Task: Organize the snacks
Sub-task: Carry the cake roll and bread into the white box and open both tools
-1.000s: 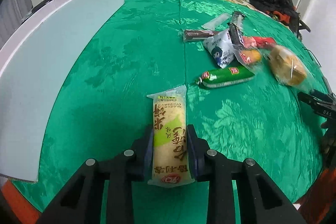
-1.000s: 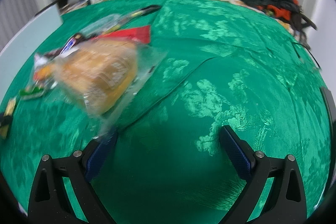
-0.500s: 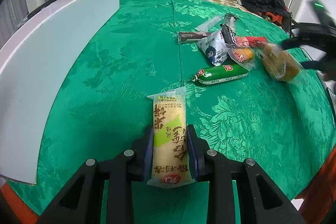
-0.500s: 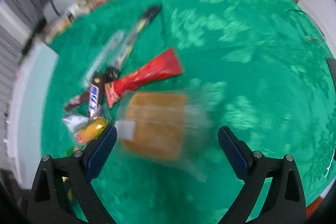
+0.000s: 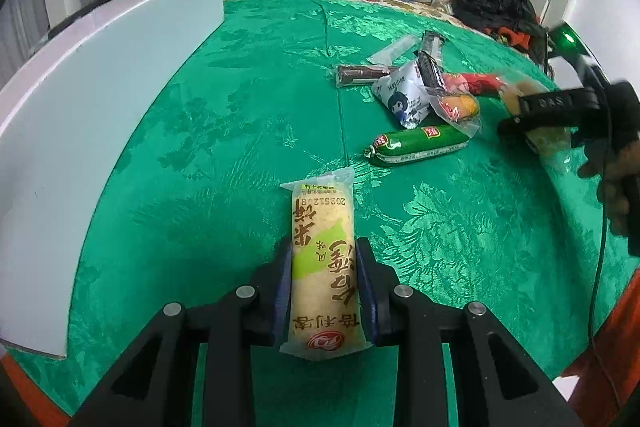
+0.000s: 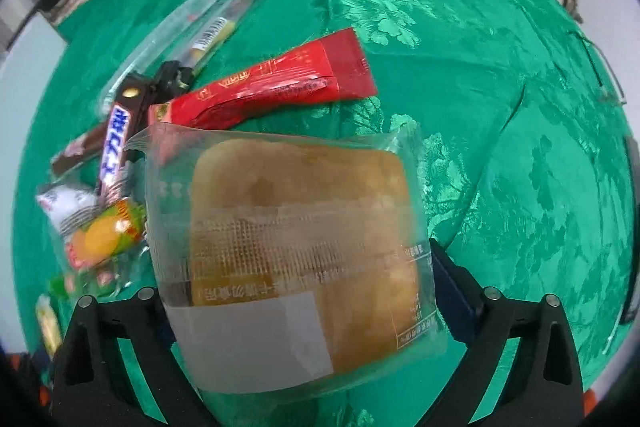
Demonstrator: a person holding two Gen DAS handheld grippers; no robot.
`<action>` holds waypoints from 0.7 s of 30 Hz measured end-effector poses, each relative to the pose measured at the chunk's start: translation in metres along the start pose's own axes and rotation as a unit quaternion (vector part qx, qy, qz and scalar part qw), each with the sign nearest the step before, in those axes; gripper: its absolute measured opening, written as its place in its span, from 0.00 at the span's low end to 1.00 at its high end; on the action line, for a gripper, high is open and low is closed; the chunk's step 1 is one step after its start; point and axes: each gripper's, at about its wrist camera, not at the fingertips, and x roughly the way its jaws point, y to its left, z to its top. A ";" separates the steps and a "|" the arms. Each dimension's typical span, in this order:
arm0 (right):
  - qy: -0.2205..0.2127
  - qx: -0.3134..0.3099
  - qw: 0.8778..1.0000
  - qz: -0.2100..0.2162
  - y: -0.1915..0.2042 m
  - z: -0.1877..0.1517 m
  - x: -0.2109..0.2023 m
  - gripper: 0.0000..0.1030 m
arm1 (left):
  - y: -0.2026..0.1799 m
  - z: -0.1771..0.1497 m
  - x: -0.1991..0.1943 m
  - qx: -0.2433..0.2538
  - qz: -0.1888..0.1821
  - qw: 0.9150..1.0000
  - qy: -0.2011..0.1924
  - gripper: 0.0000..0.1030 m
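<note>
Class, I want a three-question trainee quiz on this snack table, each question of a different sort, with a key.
1. True or false: the left gripper is shut on the rice cracker.
2. The bread packet lies between which gripper's fingers? A left B right
3. Fill in: the sausage has a ___ wrapper.

Key: 1 true; 2 B; 3 green.

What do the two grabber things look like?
Each gripper is black plastic with angular arms, silver screws and dark blue pads on the fingers. In the left view, the right gripper shows white letters, a green light and a thin black cable.
</note>
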 end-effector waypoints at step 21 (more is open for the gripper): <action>-0.120 -0.031 0.952 0.280 0.085 0.003 -0.177 0.80 | 0.107 0.087 -0.143 -0.154 -0.103 0.971 -0.151 0.29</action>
